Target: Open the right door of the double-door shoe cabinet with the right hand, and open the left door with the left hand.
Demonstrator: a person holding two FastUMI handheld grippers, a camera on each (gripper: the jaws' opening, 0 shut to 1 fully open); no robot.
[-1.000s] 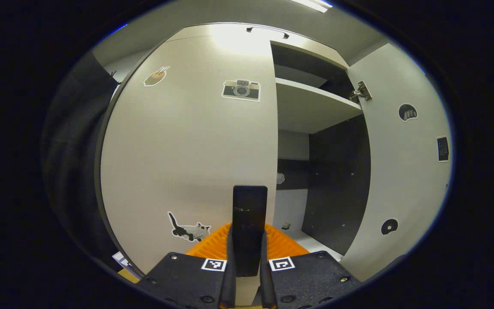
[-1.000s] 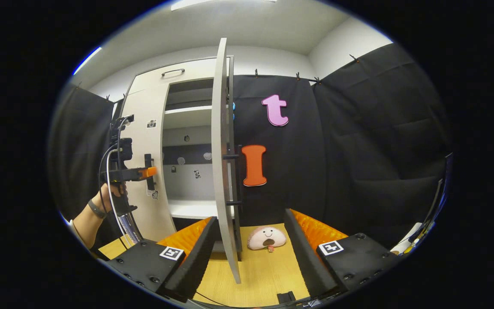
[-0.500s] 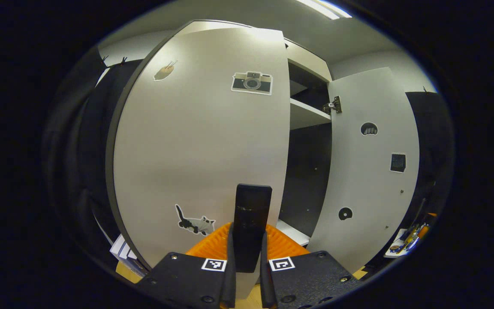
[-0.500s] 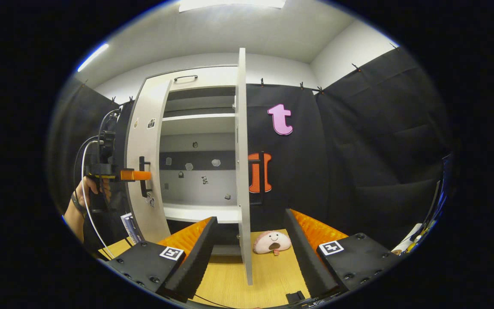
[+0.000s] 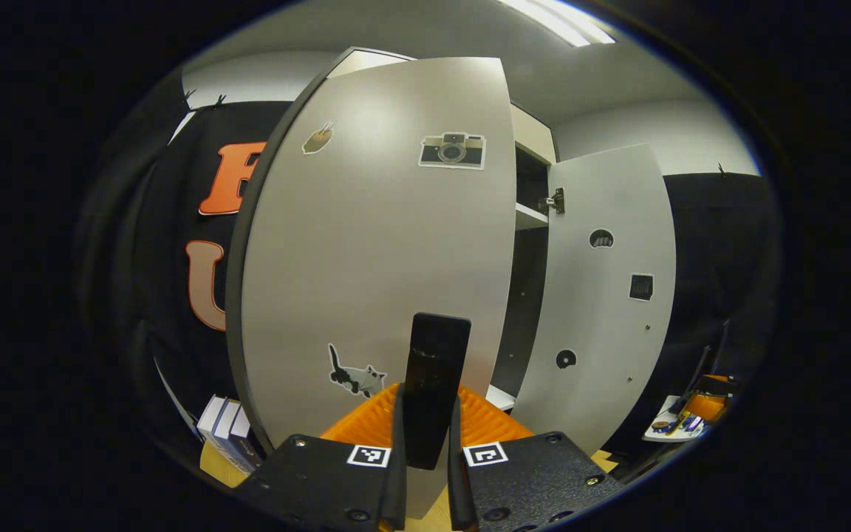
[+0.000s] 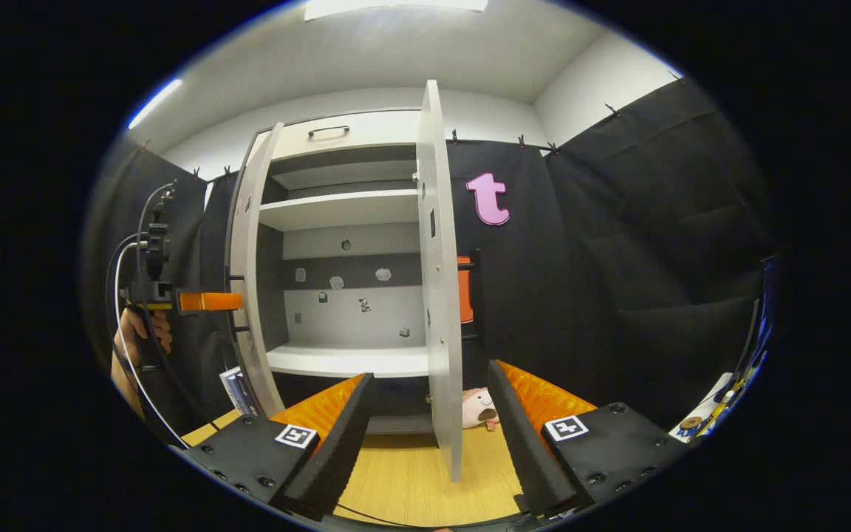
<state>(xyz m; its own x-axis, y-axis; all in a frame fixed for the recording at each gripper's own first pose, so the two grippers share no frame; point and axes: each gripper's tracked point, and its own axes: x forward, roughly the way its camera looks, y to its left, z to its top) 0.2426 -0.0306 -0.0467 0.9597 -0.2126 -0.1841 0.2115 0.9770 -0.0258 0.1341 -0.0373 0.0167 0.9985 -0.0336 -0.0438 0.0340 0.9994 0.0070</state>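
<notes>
Left gripper view: our left tongs (image 5: 425, 473) stay clamped on the left door's handle (image 5: 434, 388); left door (image 5: 381, 251) has swung wider in the last second. Right tongs (image 6: 425, 436) spread apart, empty, right door (image 6: 440, 295) fully open. Nearly done.

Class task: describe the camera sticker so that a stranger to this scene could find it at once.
Start at the shoe cabinet and take its left door, swung open. High on the door's outer face, near its free edge, sits the camera sticker. Its neighbours differ: a small brown sticker nearer the hinge side and a cat sticker low down.
</notes>
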